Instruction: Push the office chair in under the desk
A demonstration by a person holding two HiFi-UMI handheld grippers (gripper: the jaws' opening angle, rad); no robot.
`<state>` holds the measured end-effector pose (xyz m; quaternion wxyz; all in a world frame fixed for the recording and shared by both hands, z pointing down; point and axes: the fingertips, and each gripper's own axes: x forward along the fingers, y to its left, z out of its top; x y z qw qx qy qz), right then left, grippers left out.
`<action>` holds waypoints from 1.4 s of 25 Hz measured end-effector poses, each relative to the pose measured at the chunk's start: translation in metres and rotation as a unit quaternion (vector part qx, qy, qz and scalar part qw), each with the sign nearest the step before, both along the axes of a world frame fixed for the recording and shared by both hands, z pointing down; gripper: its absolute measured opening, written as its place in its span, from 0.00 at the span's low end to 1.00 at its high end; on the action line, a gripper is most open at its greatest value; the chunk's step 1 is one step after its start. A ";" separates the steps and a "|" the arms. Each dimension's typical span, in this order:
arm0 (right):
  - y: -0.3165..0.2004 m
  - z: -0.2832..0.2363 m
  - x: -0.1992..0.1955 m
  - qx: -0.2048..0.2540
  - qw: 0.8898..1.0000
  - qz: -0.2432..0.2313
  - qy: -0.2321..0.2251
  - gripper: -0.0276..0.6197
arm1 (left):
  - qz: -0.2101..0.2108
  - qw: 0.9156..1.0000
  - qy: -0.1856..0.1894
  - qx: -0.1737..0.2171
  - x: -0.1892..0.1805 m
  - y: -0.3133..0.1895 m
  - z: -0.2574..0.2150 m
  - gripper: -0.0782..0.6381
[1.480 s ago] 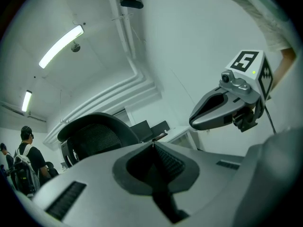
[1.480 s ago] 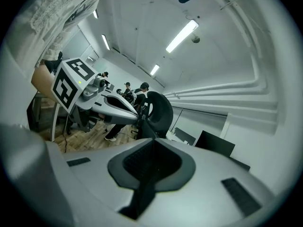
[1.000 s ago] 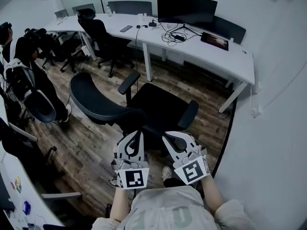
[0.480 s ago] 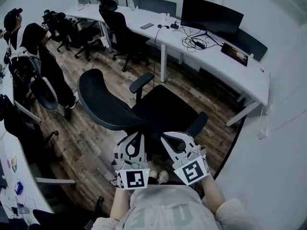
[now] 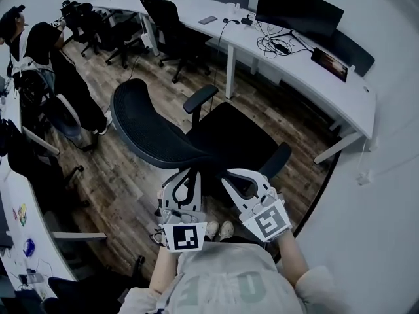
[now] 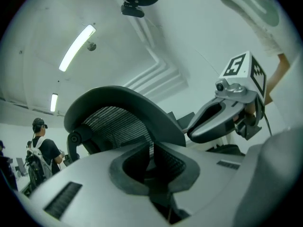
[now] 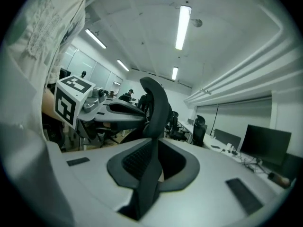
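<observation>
Wood floor (image 5: pixel 131 195) fills the room, and a long white desk (image 5: pixel 301 70) runs along the far wall. We see the office chair (image 5: pixel 222 136) out on the floor near the desk, not under it. Since a second ago the chair, the desk and the standing person (image 5: pixel 46 51) have all slid right in the head view. Our left gripper (image 5: pixel 188 175) and right gripper (image 5: pixel 230 175) sit close by the near end of the chair's back, both with jaws pressed together on nothing. Only the left gripper view shows the back's mesh from below. Only the right gripper view shows the back edge-on.
</observation>
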<state>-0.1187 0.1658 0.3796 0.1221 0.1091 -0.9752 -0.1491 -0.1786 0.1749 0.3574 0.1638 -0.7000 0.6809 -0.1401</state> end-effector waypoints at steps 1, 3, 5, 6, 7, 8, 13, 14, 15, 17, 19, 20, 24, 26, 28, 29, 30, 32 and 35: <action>0.000 -0.002 -0.001 -0.017 1.000 -0.005 -0.012 0.09 | 0.004 1.000 0.009 0.006 -0.002 0.001 -0.005 0.14; 0.000 -0.010 -0.003 -0.050 0.998 -0.012 -0.042 0.28 | 0.002 0.999 0.039 0.009 -0.013 0.003 -0.011 0.43; 0.000 -0.020 -0.005 -0.068 0.995 -0.016 -0.067 0.34 | -0.029 0.997 0.064 0.014 -0.033 0.010 -0.014 0.43; 0.000 -0.025 -0.007 -0.070 0.994 -0.019 -0.076 0.34 | -0.049 0.996 0.075 0.019 -0.044 0.014 -0.016 0.43; 0.001 -0.031 -0.011 -0.068 0.994 -0.024 -0.082 0.34 | -0.068 0.994 0.085 0.022 -0.055 0.019 -0.018 0.43; 0.001 -0.036 -0.015 -0.063 0.994 -0.030 -0.087 0.34 | -0.086 0.992 0.092 0.023 -0.066 0.024 -0.019 0.43; -0.001 -0.051 -0.039 -0.028 0.995 -0.048 -0.082 0.34 | -0.146 0.985 0.094 0.009 -0.114 0.035 -0.022 0.43; -0.003 -0.052 -0.043 -0.022 0.995 -0.049 -0.079 0.34 | -0.153 0.984 0.093 0.008 -0.121 0.035 -0.023 0.43; -0.005 -0.052 -0.046 -0.017 0.996 -0.049 -0.075 0.34 | -0.158 0.983 0.093 0.006 -0.127 0.034 -0.024 0.43; -0.008 -0.052 -0.052 -0.008 0.997 -0.048 -0.067 0.34 | -0.163 0.982 0.095 0.000 -0.138 0.031 -0.026 0.43; -0.010 -0.049 -0.059 -0.002 0.997 -0.050 -0.055 0.34 | -0.161 0.982 0.098 -0.011 -0.144 0.024 -0.025 0.43; -0.011 -0.047 -0.062 0.003 0.998 -0.051 -0.046 0.34 | -0.158 0.982 0.100 -0.014 -0.146 0.021 -0.024 0.43; -0.010 -0.032 -0.074 0.038 0.998 -0.047 -0.010 0.34 | -0.159 0.982 0.096 -0.018 -0.152 0.011 -0.023 0.43; -0.008 -0.030 -0.079 0.050 0.998 -0.048 -0.010 0.34 | -0.162 0.982 0.091 -0.022 -0.154 0.006 -0.022 0.43; -0.008 -0.030 -0.081 0.047 0.998 -0.052 -0.012 0.34 | -0.164 0.982 0.087 -0.023 -0.157 0.003 -0.022 0.43; -0.008 -0.030 -0.082 0.046 0.997 -0.054 -0.009 0.33 | -0.166 0.982 0.085 -0.022 -0.158 0.002 -0.022 0.43; -0.008 -0.030 -0.083 0.048 0.997 -0.057 -0.006 0.33 | -0.168 0.982 0.083 -0.022 -0.160 0.001 -0.022 0.43; -0.008 -0.029 -0.085 0.051 0.997 -0.065 -0.003 0.32 | -0.170 0.982 0.081 -0.023 -0.162 0.000 -0.022 0.42; -0.009 -0.028 -0.087 0.047 0.996 -0.073 -0.006 0.32 | -0.164 0.983 0.076 -0.034 -0.163 -0.005 -0.023 0.42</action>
